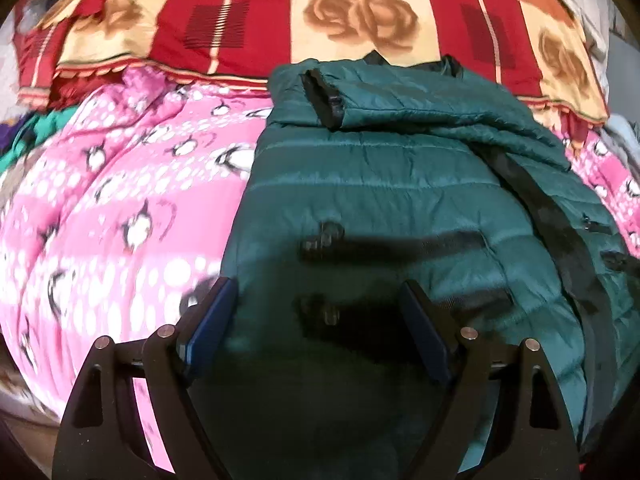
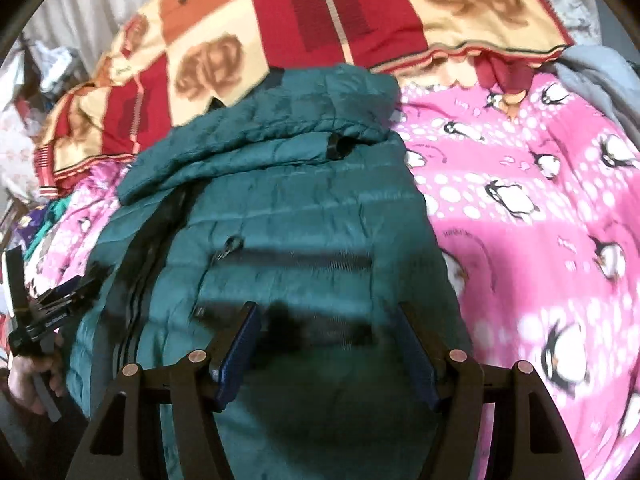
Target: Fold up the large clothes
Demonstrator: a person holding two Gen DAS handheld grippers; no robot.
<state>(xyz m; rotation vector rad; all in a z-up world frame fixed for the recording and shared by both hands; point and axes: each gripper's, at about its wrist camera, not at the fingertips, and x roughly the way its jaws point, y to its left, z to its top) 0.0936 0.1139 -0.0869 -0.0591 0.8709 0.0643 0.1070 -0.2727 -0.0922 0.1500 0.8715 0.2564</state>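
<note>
A: Where is the green jacket?
B: On the pink penguin blanket, under the left gripper and right gripper, both spread wide and empty.
A: Risk?
B: Slippery padding may slip or unfold.

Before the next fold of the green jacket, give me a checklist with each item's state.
1. Left gripper open, nothing in it: ok.
2. Right gripper open, nothing in it: ok.
3. Green puffer jacket lying on the pink penguin blanket: ok.
4. Sleeve folded across the body: ok.
5. Jacket's near hem visible: cannot tell, hidden below the grippers.
</note>
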